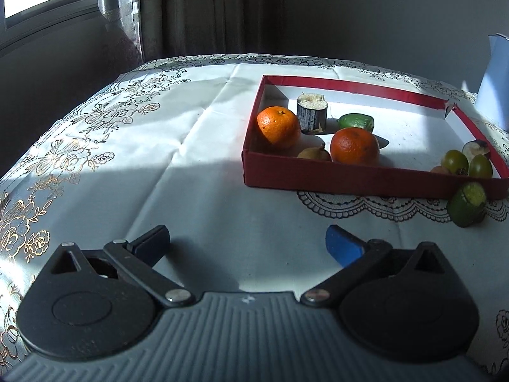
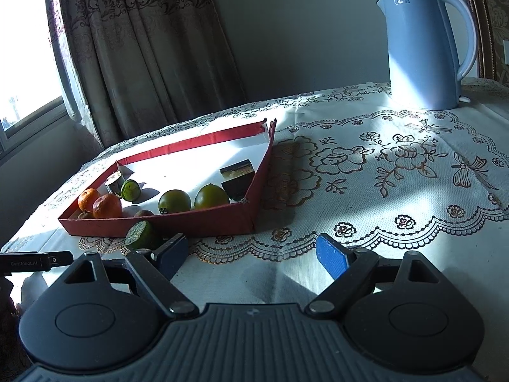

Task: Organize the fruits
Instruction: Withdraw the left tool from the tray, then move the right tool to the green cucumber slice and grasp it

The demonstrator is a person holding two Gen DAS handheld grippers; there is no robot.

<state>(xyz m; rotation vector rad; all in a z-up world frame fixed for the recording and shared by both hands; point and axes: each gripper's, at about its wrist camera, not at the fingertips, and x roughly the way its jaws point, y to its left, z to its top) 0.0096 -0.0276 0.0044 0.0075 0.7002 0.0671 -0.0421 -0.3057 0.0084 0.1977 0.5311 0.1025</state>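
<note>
- Left gripper (image 1: 246, 243): lower centre of the left wrist view, jaws spread wide, nothing between them, poised over bare cloth short of the box.
- Right gripper (image 2: 253, 253): lower centre of the right wrist view, likewise spread and empty; its left fingertip (image 2: 173, 253) sits near the loose fruit.
- Red box (image 1: 350, 176): shallow cardboard tray with white floor, right of centre in the left view, resting on the tablecloth (image 1: 191, 127).
- Oranges, two: one (image 1: 279, 126) near the box's left wall, the other (image 1: 354, 145) toward its front wall.
- Cut cane-like stub (image 1: 312, 111): upright behind the oranges; identity uncertain in this light.
- Green piece (image 1: 355, 121): lying just right of the stub.
- Small brownish fruit (image 1: 315, 153): at the front wall, between the oranges.
- Round green fruits, two (image 2: 174, 201) and (image 2: 211, 196): at the box's near wall, mid-frame in the right view, with dark blocks (image 2: 238, 175) in the corner beyond.
- Cut green fruit (image 2: 140, 235): the one item outside, on the cloth just in front of the box wall.
- Blue kettle (image 2: 426, 47): upper right of the right view, well apart from the box.
- Step in hand, by judgement: sorting nearly complete; the stray green fruit awaits collection.
- Next move calls for: the right gripper shifting left, closing on that fruit, and lifting it over the wall.
</note>
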